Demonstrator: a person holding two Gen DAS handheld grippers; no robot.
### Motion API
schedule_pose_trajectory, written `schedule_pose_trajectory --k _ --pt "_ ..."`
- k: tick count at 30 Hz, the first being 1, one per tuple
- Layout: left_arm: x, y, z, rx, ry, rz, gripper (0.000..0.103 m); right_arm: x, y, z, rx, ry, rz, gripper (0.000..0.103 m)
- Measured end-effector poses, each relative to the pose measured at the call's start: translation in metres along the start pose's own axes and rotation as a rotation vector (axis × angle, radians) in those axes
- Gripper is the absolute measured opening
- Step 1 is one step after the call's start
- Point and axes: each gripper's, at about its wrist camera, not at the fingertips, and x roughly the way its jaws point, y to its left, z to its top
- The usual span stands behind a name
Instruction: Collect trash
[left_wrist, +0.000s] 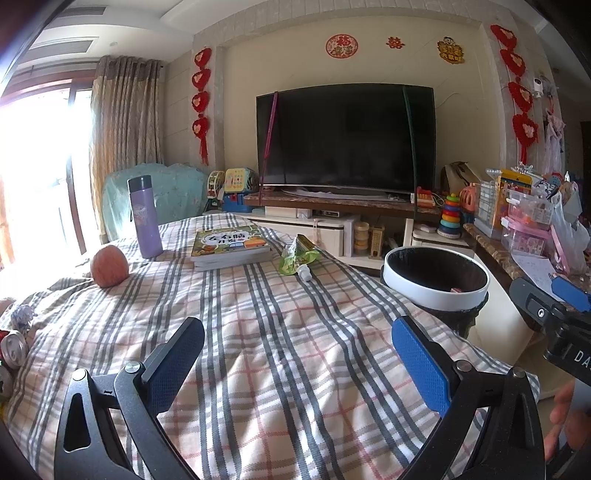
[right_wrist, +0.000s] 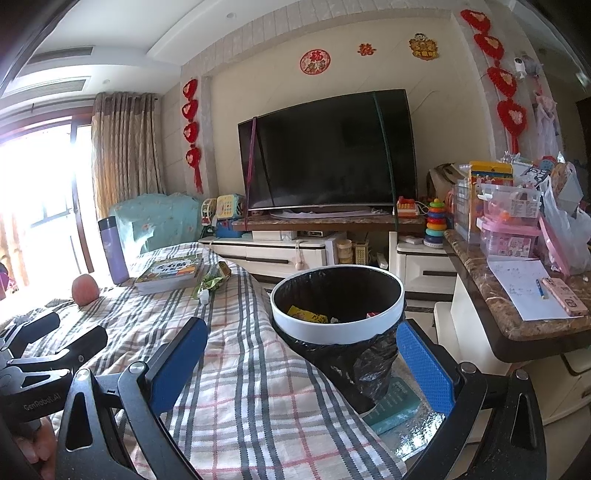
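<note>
A green squeeze pouch (left_wrist: 297, 255) with a white cap lies on the plaid cloth by the books; it also shows in the right wrist view (right_wrist: 213, 280). A white-rimmed bin (left_wrist: 436, 282) with a black liner stands right of the cloth, and in the right wrist view (right_wrist: 338, 306) it holds a yellow wrapper (right_wrist: 307, 314). Crushed cans (left_wrist: 13, 349) lie at the far left edge. My left gripper (left_wrist: 297, 363) is open and empty over the cloth. My right gripper (right_wrist: 301, 360) is open and empty, just before the bin.
A purple flask (left_wrist: 144, 218), an apple (left_wrist: 109, 266) and a stack of books (left_wrist: 231, 246) sit on the cloth. A TV (left_wrist: 345, 138) and cabinet stand behind. A marble counter (right_wrist: 517, 295) with boxes, paper and a phone is at the right.
</note>
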Motion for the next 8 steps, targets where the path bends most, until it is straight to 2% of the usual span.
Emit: schedule_pose_trajectory --k 8 --pt "0.0037 0.0059 0.0015 -0.015 0.015 -0.008 0.102 0.0052 0.0054 0.0011 -0.007 0.018 0.013 0.103"
